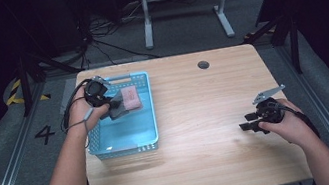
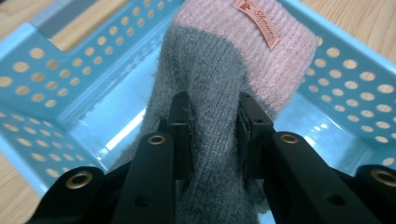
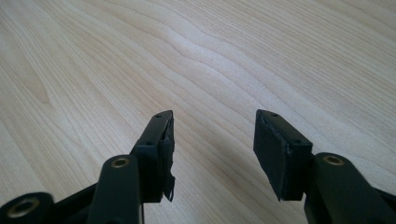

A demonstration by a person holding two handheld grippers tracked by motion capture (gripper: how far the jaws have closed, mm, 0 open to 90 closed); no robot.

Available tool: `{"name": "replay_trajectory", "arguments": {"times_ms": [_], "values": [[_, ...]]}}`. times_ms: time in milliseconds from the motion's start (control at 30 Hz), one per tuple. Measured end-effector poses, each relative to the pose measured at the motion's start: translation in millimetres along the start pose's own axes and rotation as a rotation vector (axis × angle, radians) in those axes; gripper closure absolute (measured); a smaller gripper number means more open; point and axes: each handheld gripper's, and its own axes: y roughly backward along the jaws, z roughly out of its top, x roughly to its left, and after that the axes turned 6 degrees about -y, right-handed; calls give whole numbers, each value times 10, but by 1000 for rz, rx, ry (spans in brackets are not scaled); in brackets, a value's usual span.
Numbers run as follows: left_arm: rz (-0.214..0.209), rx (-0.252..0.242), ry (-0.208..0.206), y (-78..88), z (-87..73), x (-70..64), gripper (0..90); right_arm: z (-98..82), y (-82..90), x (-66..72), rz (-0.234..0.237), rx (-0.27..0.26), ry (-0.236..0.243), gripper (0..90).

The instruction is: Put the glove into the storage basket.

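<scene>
Big wooden table (image 1: 196,112), light brown, w/ small dark round hole (image 1: 203,64) near far edge

Blue plastic basket (image 1: 149,120) w/ round holes in its walls, on left part of table, close to left edge; handle slot in far wall

Knit glove (image 1: 123,102), grey w/ pink cuff, held up over far half of basket, inside its rim. Small orange tag (image 2: 258,21) on pink cuff, writing too small to read

Left gripper (image 1: 103,100) at basket's far-left corner, in left hand (image 1: 82,114). In left gripper view: both black jaws squeezed onto grey part of glove (image 2: 210,116), one each side, pink cuff sticking out past jaw tips, basket floor and walls (image 2: 56,93) behind

Right gripper (image 1: 251,123) low over bare wood on right side of table, well apart from basket, in right hand (image 1: 289,125). Grey three-cornered plate on top. In right gripper view: jaws spread wide (image 3: 212,140), nothing between, just wood grain. Pad on one jaw looks a bit torn at bottom edge
</scene>
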Motion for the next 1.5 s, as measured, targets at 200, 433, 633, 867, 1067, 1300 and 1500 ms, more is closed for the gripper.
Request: {"name": "replay_trajectory", "arguments": {"times_ms": [200,433,633,867,1067,1300,1500], "values": [[-16,32,-20,-218,-14,-8,710,-16,1,3,-1,1,-2,484],[-21,77,-25,-438,-4,19,704,-50,35,37,-1,-9,15,471],[-35,93,-32,-583,31,34,698,-101,76,23,-13,-18,4,469],[-28,123,-41,-687,62,20,683,-98,78,15,-15,-21,4,466],[-13,128,-27,-707,41,27,617,-83,83,29,-12,-25,11,467],[28,76,-21,-680,7,-7,456,-37,52,44,-1,-24,27,459],[49,-17,-8,-441,-8,-109,424,60,-12,44,13,-22,46,454]]}}
